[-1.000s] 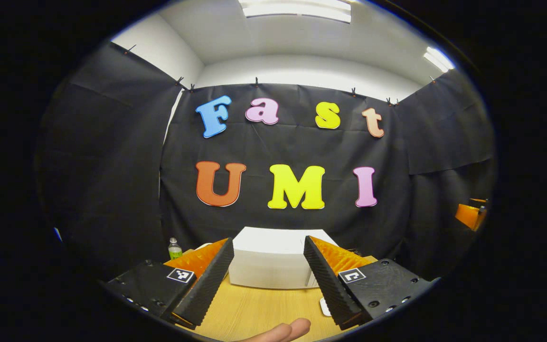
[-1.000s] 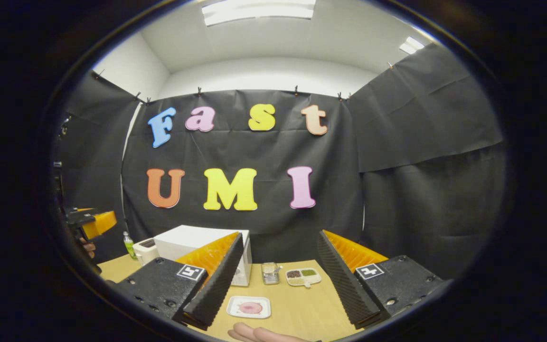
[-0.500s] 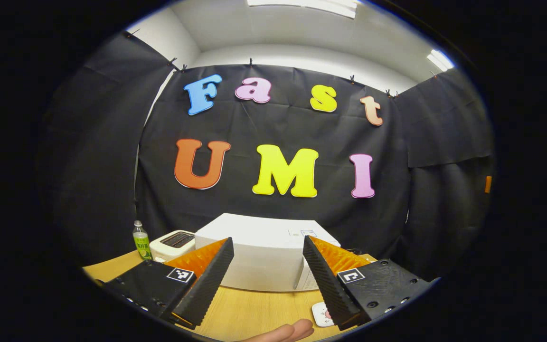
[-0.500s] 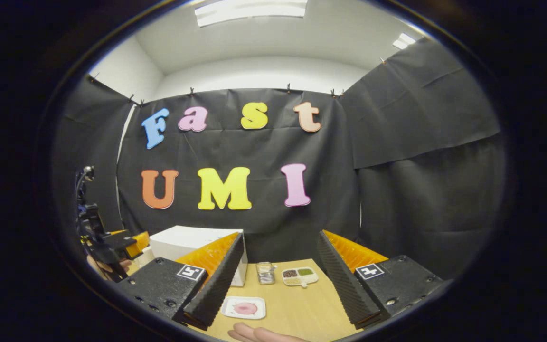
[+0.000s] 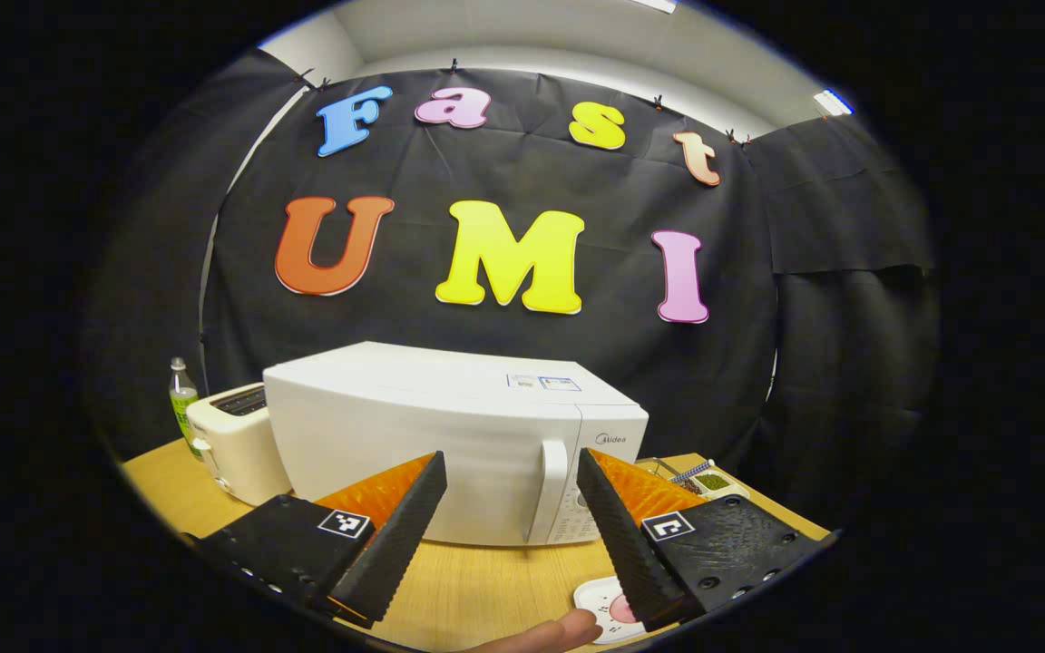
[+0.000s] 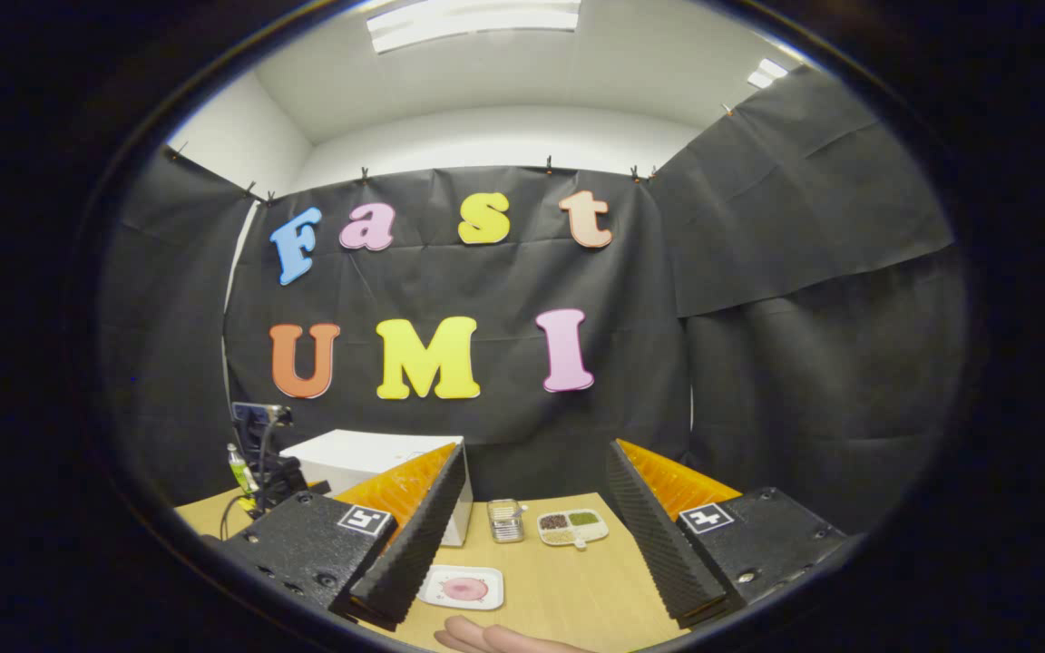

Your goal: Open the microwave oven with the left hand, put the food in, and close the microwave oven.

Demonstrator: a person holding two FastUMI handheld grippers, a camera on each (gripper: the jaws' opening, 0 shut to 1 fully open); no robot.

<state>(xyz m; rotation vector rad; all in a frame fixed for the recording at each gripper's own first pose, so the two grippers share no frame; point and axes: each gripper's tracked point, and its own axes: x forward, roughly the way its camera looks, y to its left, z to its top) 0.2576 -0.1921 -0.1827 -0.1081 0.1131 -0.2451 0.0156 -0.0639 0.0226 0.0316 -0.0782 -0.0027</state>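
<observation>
A white microwave [image 5: 414, 435] stands on the wooden table with its door shut and its upright handle [image 5: 548, 494] at the door's right side. My left gripper [image 5: 509, 455] is open, a short way in front of the door and handle, touching nothing. A white plate with pink food [image 6: 463, 588] lies on the table in front of my open right gripper [image 6: 536, 446]. That plate [image 5: 604, 606] also peeks out beside a finger in the left gripper view. In the right gripper view the microwave [image 6: 364, 453] is half hidden behind a finger, with the left gripper [image 6: 264, 467] beside it.
A cream toaster [image 5: 232, 444] and a small bottle [image 5: 181, 399] stand left of the microwave. A divided dish of seasonings [image 6: 571, 526] and a small metal container [image 6: 504, 520] sit to its right. A person's fingers [image 6: 486, 637] show at the bottom edge.
My left gripper has moved forward and tipped down toward the microwave, which now looms large with its handle in sight. The right gripper has barely shifted.
</observation>
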